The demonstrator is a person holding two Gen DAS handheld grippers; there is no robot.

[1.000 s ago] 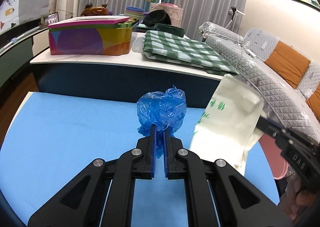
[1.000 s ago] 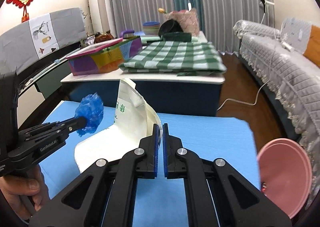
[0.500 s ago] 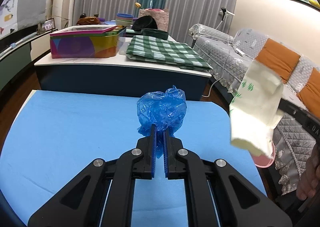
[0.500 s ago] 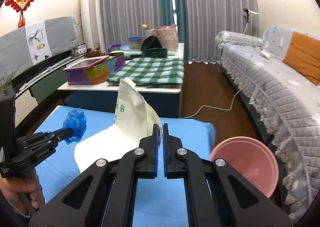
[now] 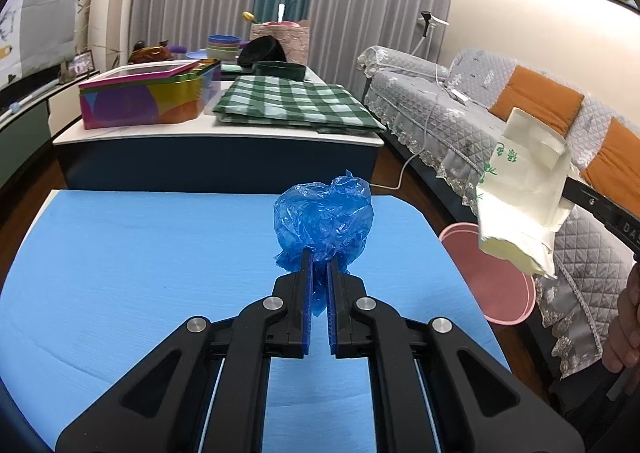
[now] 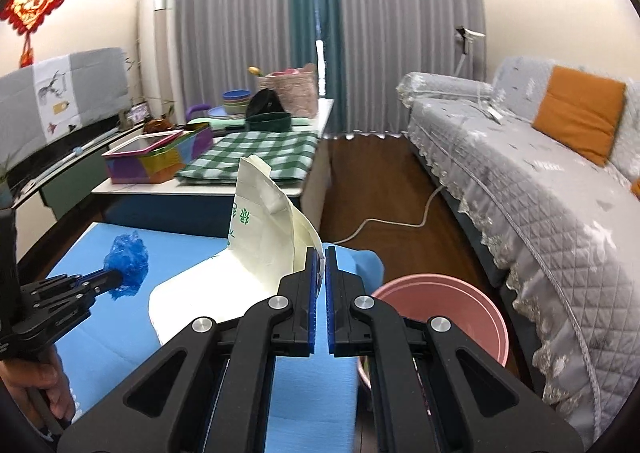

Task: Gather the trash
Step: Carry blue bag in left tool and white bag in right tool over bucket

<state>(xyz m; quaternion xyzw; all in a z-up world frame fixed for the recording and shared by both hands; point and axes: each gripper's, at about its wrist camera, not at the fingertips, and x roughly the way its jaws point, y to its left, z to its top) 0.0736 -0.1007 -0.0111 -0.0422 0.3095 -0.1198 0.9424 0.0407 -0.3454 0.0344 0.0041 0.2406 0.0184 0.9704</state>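
My left gripper (image 5: 319, 261) is shut on a crumpled blue plastic bag (image 5: 324, 219) and holds it above the blue table (image 5: 140, 253). It also shows in the right wrist view (image 6: 127, 263). My right gripper (image 6: 321, 257) is shut on a cream paper bag with green print (image 6: 264, 249), held up near the table's right edge. In the left wrist view the paper bag (image 5: 524, 189) hangs above a pink bin (image 5: 488, 277) on the floor. The pink bin (image 6: 444, 313) lies just right of my right gripper.
A low white-topped table (image 5: 216, 137) stands behind, with a colourful box (image 5: 148, 101), a green checked cloth (image 5: 292, 105) and bowls. A grey quilted sofa (image 6: 520, 181) runs along the right. A white cable (image 6: 400, 221) lies on the wooden floor.
My right gripper has carried the paper bag to the right, from over the table to above the pink bin. The left gripper still holds the blue bag and has drawn back a little.
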